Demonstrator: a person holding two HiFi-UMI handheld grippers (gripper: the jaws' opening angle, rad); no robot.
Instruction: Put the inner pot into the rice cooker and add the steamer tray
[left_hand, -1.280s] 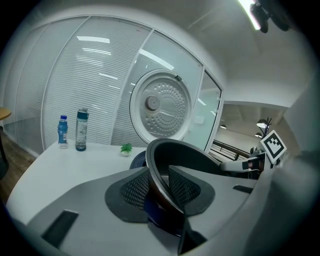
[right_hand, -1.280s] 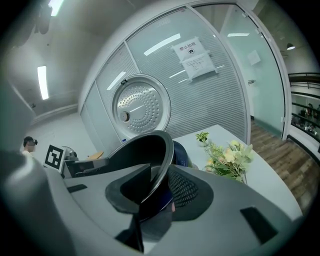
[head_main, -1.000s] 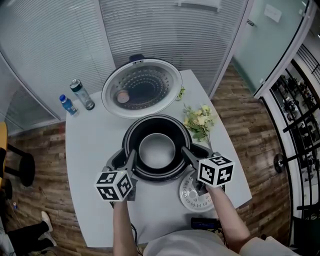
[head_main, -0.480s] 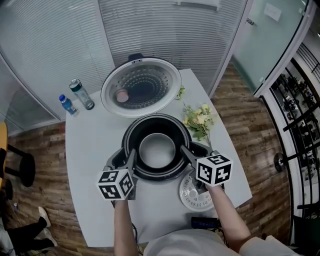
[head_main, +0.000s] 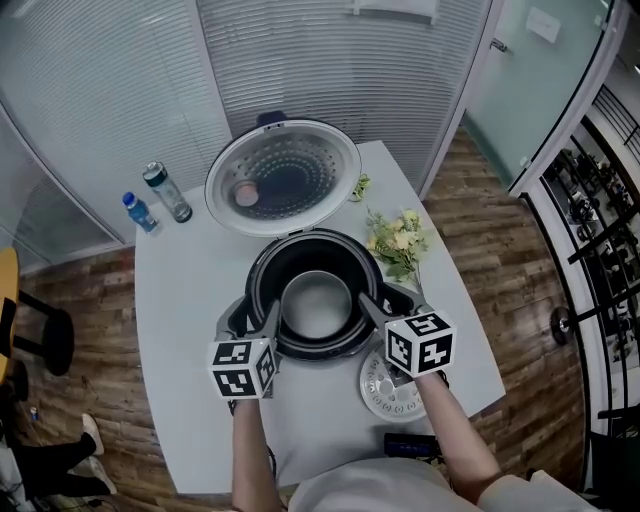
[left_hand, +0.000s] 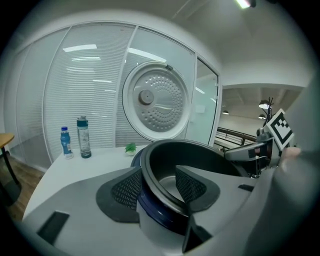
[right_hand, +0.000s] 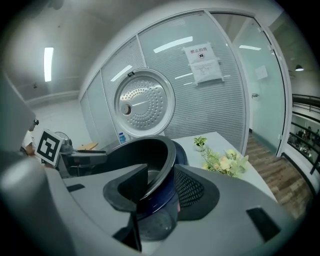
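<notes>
The dark inner pot (head_main: 315, 305) sits down inside the rice cooker (head_main: 237, 316), whose round lid (head_main: 283, 178) stands open behind it. My left gripper (head_main: 268, 318) straddles the pot's left rim (left_hand: 200, 155), one pad inside and one outside. Its jaws are opening, and the pads stand off the rim. My right gripper (head_main: 368, 305) straddles the right rim (right_hand: 145, 155) the same way, also opening, with a gap at the outer pad. The white perforated steamer tray (head_main: 385, 388) lies flat on the table under my right hand.
Two bottles (head_main: 165, 190) stand at the table's (head_main: 180, 420) back left. A bunch of pale flowers (head_main: 398, 243) lies right of the cooker, with a small green plant (head_main: 361, 186) behind it. A black device (head_main: 410, 443) rests at the front edge. Glass walls enclose the back.
Both grippers' jaws have spread wider around the pot's rim and both marker cubes have rolled a little. The pot stays seated in the cooker.
</notes>
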